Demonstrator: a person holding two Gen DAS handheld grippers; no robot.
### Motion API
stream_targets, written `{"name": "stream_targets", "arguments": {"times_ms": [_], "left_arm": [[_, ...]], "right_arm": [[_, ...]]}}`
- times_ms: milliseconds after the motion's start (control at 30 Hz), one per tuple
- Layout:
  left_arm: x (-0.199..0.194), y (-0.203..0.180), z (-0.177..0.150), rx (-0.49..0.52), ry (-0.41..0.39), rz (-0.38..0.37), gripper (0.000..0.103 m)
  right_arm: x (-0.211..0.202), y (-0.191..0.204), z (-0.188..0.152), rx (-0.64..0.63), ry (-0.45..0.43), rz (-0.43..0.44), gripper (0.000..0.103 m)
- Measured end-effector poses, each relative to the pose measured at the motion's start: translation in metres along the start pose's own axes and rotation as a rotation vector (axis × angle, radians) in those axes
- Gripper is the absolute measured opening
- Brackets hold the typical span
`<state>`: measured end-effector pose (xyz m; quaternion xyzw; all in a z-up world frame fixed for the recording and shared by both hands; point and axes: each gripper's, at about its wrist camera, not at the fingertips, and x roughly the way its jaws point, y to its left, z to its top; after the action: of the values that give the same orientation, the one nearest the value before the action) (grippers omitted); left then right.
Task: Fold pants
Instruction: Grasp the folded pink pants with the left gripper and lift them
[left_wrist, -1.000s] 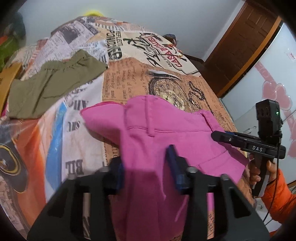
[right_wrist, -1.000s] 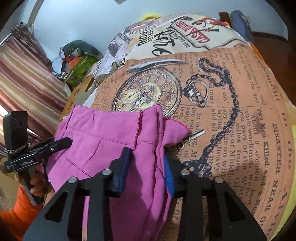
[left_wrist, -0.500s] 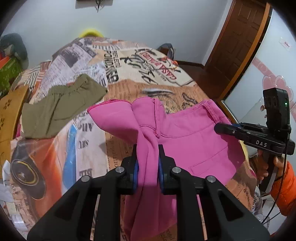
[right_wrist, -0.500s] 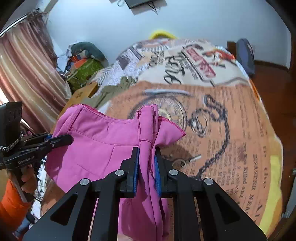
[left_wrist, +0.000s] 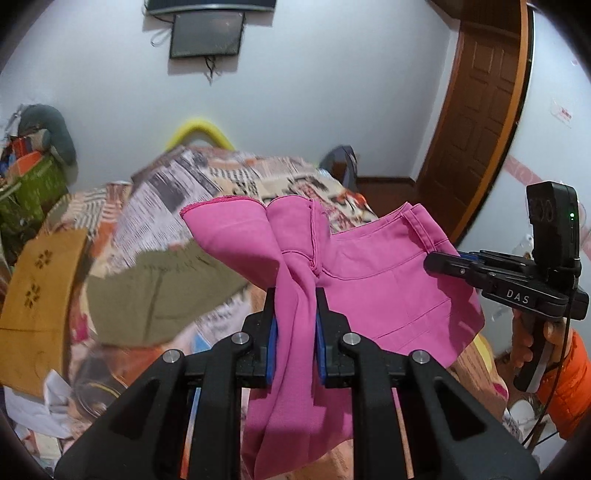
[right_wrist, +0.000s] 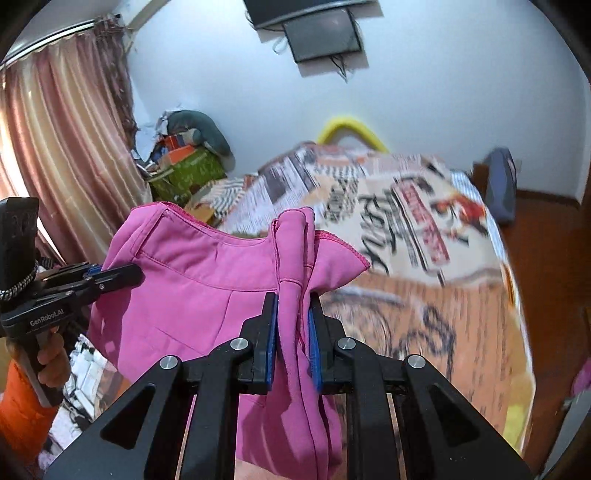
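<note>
**Pink pants held up above the bed**

The pink pants (left_wrist: 369, 280) hang between two grippers, above the printed bedspread (right_wrist: 424, 236). The left gripper (left_wrist: 295, 317) and the right gripper (right_wrist: 291, 325) each pinch a bunched fold of the smooth, stitched cloth. One olive garment (left_wrist: 159, 295) lies flat on the bedspread.

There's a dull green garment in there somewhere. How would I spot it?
Start at the bed with the newspaper-print cover. On its left half, behind the raised pink pants, the green garment lies flat. It is the only olive piece, lying loose and unheld.
</note>
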<state>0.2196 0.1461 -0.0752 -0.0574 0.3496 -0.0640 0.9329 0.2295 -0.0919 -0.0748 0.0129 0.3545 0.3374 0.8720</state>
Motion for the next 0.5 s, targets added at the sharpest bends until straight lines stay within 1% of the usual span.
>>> {"name": "stream_targets", "arguments": {"times_ms": [133, 233, 367, 500], "left_arm": [[-0.005, 0.024, 0.018, -0.019, -0.038, 0.031, 0.016], [-0.004, 0.043, 0.029, -0.025, -0.053, 0.064, 0.016], [0.006, 0.072, 0.037, -0.037, -0.056, 0.102, 0.016], [0.032, 0.112, 0.038, -0.086, -0.024, 0.125, 0.016]], "right_arm": [[0.018, 0.014, 0.023, -0.042, -0.015, 0.006, 0.013], [0.040, 0.024, 0.039, -0.057, -0.015, 0.022, 0.013], [0.074, 0.036, 0.054, -0.069, 0.000, 0.042, 0.013], [0.112, 0.043, 0.060, -0.071, 0.018, 0.057, 0.013]]}}
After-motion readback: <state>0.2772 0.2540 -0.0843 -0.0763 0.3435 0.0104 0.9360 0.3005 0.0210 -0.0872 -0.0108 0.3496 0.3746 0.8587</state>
